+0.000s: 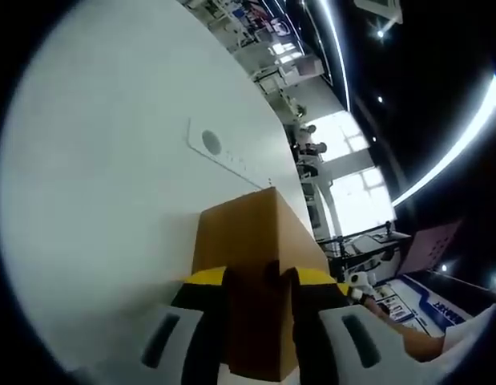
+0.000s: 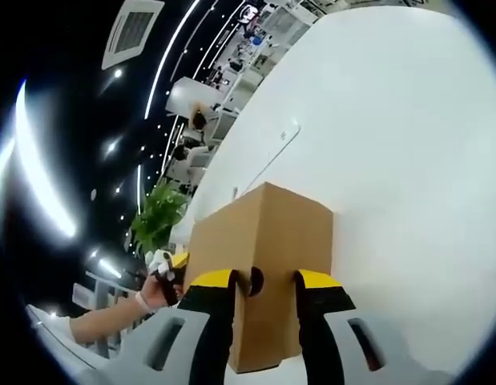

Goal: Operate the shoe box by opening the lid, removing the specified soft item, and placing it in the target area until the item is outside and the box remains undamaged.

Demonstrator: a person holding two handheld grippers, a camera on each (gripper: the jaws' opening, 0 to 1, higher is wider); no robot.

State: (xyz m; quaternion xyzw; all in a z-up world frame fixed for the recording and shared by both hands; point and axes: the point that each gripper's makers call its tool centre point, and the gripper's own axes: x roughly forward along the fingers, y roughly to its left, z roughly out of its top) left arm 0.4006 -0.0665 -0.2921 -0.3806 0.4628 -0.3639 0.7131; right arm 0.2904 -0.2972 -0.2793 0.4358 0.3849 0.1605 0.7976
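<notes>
Cardboard shoe box (image 1: 260,265), long axis between tongs

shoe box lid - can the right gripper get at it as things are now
Probably yes. The right gripper already sits at the end of the closed shoe box, jaws either side of the small finger hole, with nothing between; whether they touch the cardboard I cannot tell.

I'm working in what looks like a large open lab or office hall: long ceiling light strips (image 1: 464,136), a ceiling air vent (image 2: 135,28), rows of cluttered workstations (image 1: 300,148), bright windows (image 1: 356,200), a potted plant (image 2: 159,216).
</notes>
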